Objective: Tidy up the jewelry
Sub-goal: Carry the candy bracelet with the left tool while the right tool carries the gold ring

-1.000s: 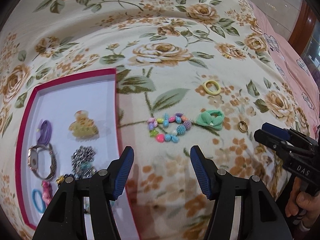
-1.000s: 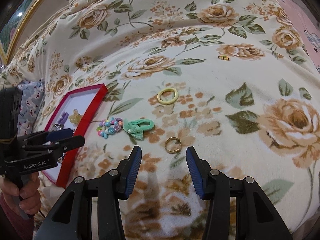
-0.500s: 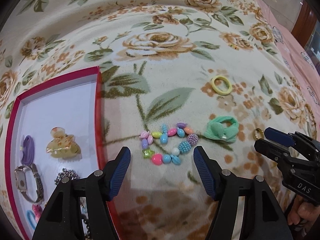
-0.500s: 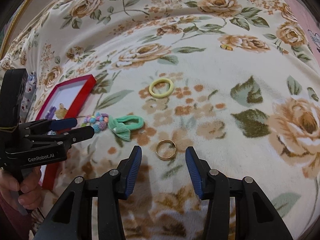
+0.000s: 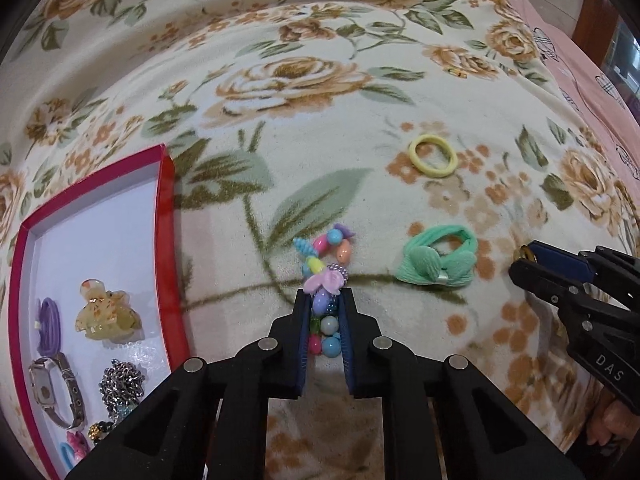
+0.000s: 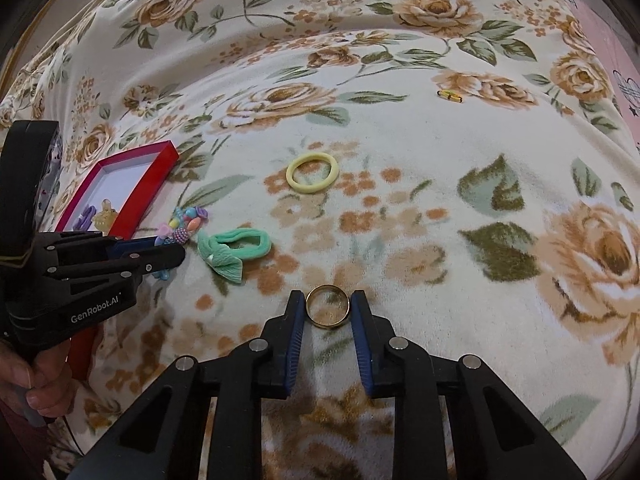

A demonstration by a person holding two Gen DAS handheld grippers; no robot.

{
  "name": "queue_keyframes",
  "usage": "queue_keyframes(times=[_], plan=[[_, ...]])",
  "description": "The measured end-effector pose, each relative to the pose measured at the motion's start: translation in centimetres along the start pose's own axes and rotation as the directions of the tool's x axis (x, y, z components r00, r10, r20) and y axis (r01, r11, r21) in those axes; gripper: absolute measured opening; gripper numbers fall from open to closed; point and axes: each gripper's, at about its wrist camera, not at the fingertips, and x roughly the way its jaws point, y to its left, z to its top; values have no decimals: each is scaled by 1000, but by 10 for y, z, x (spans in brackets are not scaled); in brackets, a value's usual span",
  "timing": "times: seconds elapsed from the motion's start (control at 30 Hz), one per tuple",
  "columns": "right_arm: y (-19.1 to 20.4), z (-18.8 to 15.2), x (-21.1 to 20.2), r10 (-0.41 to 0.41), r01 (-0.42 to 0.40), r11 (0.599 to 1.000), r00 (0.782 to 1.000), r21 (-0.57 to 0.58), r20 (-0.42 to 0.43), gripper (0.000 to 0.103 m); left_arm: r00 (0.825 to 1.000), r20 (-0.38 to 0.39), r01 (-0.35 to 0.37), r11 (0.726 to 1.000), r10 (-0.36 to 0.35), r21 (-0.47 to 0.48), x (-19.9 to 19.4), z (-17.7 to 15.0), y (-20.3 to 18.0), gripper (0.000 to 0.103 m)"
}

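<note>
My left gripper is shut on the colourful bead bracelet, squeezed into a narrow strip between the blue pads on the floral blanket. The bracelet also shows in the right wrist view beside the left gripper. My right gripper is closed on the gold ring, which lies flat between both pads. In the left wrist view the right gripper shows at the right with the ring at its tip. The red tray lies to the left.
The tray holds a yellow hair claw, purple tie, watch and chain pile. A mint bow hair tie, a yellow hair tie and a small yellow clip lie on the blanket.
Both grippers moved forward and closed: the left onto the bead bracelet, squeezing it narrow, the right onto the gold ring.
</note>
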Motion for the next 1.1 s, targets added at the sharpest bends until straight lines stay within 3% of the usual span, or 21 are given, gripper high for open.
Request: queue_keyframes(times=[0.47, 1.1], plan=[[20, 0, -28, 77, -77, 997, 996, 2, 51, 23, 986, 109, 141, 981, -127, -131, -73, -36, 36, 12], [77, -5, -51, 172, -167, 983, 983, -80, 62, 23, 974, 212, 131, 962, -80, -240, -165, -111, 78, 12]])
